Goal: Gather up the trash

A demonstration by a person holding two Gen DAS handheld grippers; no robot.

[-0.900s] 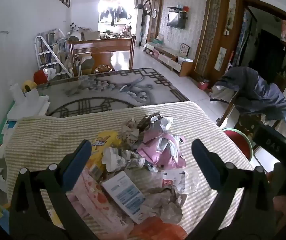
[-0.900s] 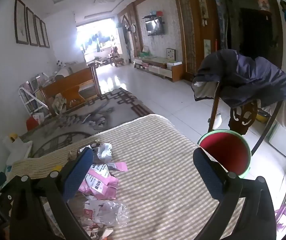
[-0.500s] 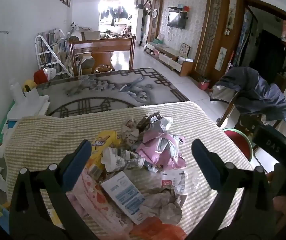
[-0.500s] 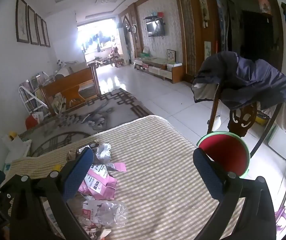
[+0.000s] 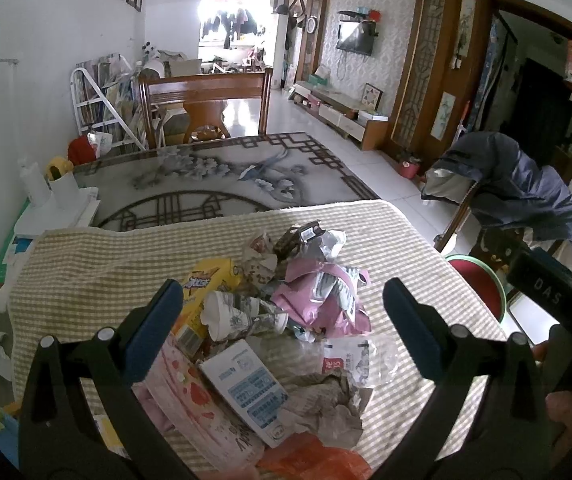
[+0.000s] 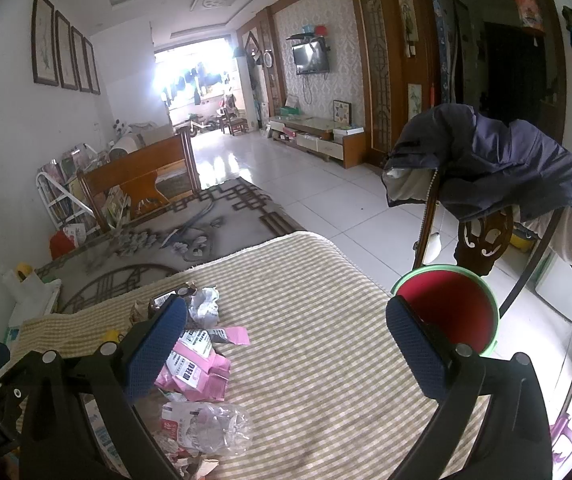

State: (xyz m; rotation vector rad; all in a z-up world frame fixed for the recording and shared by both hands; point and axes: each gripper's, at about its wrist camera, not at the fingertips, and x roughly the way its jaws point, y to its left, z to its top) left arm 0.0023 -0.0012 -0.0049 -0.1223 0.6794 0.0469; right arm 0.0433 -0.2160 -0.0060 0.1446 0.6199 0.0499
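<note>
A heap of trash lies on the striped cloth [image 5: 97,276]: a pink wrapper [image 5: 326,300], a yellow packet [image 5: 205,280], a crushed paper cup [image 5: 237,314], a white-and-blue box [image 5: 247,390], crumpled paper [image 5: 326,404] and a clear plastic bag [image 5: 362,360]. My left gripper [image 5: 283,334] hangs open above the heap, nothing between its fingers. My right gripper [image 6: 286,350] is open over bare cloth [image 6: 318,360], to the right of the pink wrapper [image 6: 195,372] and clear bag [image 6: 209,422]. A red bin with a green rim [image 6: 446,308] stands past the table's right edge.
A chair draped with a dark jacket [image 6: 498,168] stands behind the bin. Beyond the cloth the glass tabletop [image 5: 205,184] stretches to a wooden chair [image 5: 205,100]. White containers [image 5: 51,196] sit at the table's left edge. The right gripper's body [image 5: 550,292] shows at right.
Both views have shifted only slightly; the right gripper's view sits a little lower over the cloth. Both grippers stay open and nothing on the table has moved.
</note>
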